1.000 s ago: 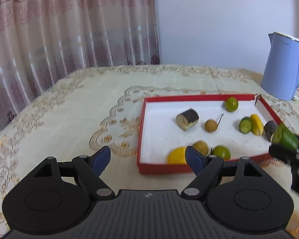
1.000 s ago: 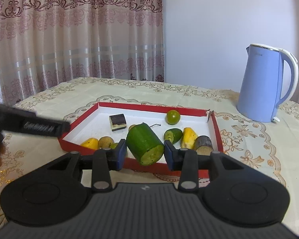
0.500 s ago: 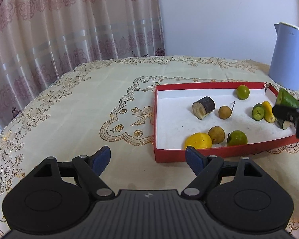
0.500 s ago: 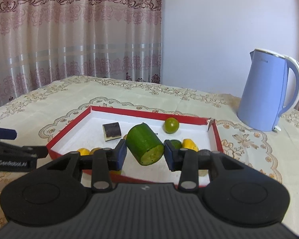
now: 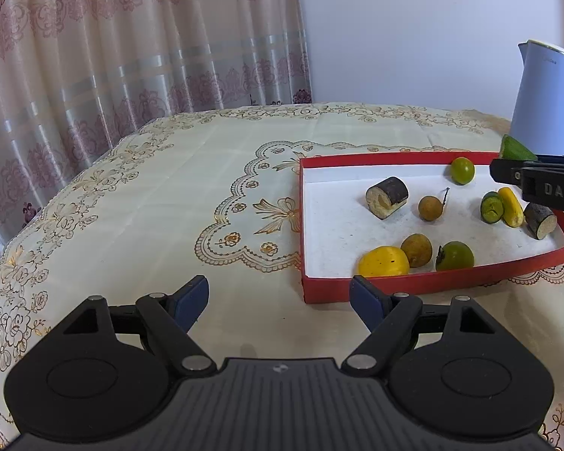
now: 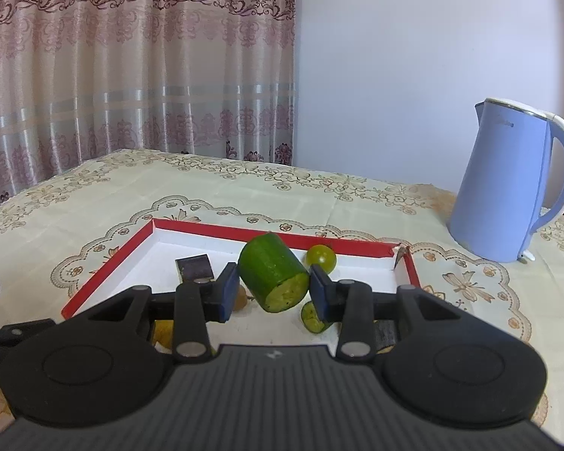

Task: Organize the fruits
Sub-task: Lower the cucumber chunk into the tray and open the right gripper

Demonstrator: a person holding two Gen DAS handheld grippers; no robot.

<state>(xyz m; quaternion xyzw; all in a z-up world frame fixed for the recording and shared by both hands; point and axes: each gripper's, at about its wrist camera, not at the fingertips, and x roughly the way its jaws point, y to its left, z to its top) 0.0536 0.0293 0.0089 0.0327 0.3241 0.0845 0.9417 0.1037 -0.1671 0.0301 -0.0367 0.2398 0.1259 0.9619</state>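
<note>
The right gripper is clamped on a short green cucumber chunk with a pale cut face, held above the shallow red-rimmed, white-floored cardboard tray on the embroidered cream tablecloth. The step looks like carrying this piece to its place among the fruit. Below lie a small green round fruit and a dark sugarcane piece. Next, it needs lowering onto bare tray floor before release. The left gripper hangs empty, blue pads apart, short of the tray.
</note>
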